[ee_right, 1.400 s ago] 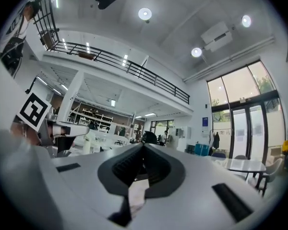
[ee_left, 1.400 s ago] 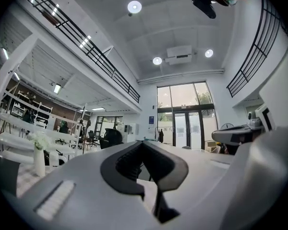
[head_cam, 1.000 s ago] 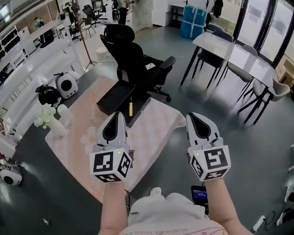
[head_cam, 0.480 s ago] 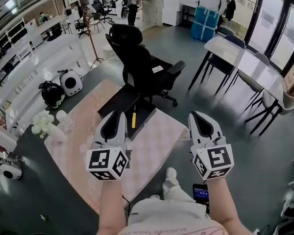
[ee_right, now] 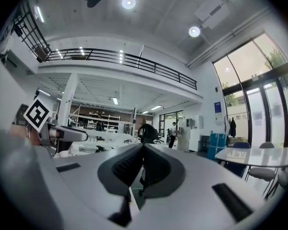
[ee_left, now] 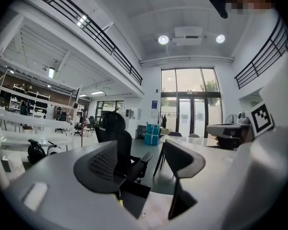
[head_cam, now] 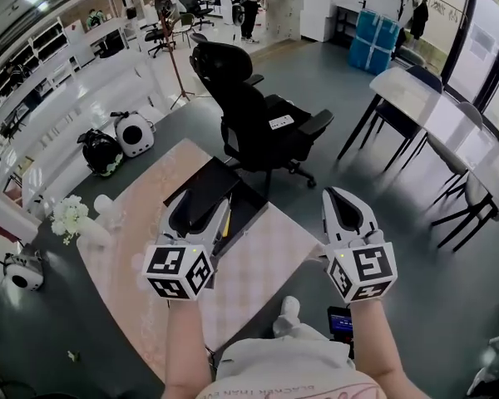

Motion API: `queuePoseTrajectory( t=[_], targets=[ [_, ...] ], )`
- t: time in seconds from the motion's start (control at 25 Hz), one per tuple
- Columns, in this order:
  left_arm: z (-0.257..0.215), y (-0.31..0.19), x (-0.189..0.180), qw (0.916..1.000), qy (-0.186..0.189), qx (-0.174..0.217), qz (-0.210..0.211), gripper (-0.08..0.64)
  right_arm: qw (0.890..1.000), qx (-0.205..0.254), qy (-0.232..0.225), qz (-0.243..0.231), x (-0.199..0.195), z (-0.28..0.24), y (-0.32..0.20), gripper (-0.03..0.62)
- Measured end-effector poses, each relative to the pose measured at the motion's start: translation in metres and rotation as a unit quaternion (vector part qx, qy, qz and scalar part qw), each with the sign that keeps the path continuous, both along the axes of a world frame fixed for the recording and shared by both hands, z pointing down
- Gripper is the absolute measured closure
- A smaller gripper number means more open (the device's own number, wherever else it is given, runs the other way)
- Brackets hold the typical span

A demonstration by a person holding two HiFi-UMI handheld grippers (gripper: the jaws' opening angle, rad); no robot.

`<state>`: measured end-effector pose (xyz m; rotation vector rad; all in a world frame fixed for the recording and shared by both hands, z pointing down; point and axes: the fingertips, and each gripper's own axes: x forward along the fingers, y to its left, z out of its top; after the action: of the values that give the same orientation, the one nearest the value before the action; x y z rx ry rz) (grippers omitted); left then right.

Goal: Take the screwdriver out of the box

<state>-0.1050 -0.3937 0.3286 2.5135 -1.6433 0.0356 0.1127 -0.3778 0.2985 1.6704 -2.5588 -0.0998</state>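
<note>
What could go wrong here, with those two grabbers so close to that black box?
The left gripper, whose fingers have just been opening with nothing between them, points toward the black box. The yellow-handled screwdriver is slim and lies inside it, so the fingers might catch the rim instead. The right gripper is shut and off to the side, so nothing steadies the box. A nudge could slide it on the checked cloth.

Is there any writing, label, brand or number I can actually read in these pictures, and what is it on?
No text can be read with confidence.
Print along the hem of the person's shirt: upside down and too blurred to read.
Blue sign by the glass doors: too small to read.
Small lit screen below the right hand: too small to read.
Marker cube: black-and-white square patterns, no letters.
</note>
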Motion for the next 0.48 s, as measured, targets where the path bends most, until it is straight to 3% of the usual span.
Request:
queuePoseTrajectory(
  t=[0.2,0.48],
  targets=[
    [0.015,-0.041,0.007,0.9991,-0.030,-0.030,-0.011,0.244,1.000,-0.015,-0.011,-0.014,0.018,0.011,-0.039,0.586],
    [0.060,-0.073,0.008,0.9944,-0.027,-0.097,-0.032,0.249,0.998,-0.045,0.003,-0.045,0.022,0.041,-0.085,0.586]
  ],
)
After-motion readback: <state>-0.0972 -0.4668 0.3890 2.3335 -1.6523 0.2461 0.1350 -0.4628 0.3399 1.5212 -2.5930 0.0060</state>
